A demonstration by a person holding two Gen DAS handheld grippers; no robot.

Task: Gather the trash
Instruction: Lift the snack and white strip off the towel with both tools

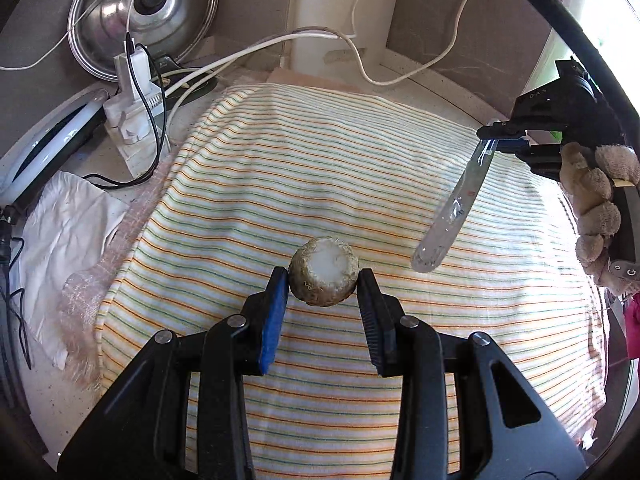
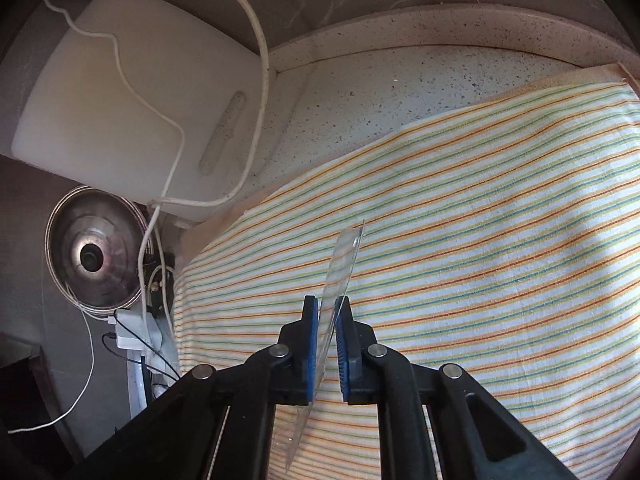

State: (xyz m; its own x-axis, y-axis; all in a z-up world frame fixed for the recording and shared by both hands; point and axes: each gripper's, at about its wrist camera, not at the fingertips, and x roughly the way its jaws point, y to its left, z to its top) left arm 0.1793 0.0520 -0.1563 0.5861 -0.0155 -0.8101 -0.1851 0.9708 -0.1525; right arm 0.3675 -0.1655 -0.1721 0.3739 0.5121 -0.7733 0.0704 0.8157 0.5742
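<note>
Below, each label named one part of the scene.
Left jaws: stood at a moderate gap, the blue pads of the left gripper (image 1: 323,276) pressed on either side of a round fibrous root stub (image 1: 323,277) with a pale cut face.
Root stub: was held clear above the striped cloth (image 1: 320,168).
Right jaws: were nearly together; the right gripper (image 2: 327,308) pinched a clear plastic strip (image 2: 344,264) edge-on.
Plastic strip: hung slanting from the right gripper (image 1: 505,133) over the cloth's right part.
Gloved hand (image 1: 596,196): gripped the right tool.
Striped cloth: covered the speckled counter (image 2: 380,92).
Beyond the cloth: a steel pot lid (image 1: 144,12), white cables (image 1: 280,42), a white cutting board (image 2: 132,92).
</note>
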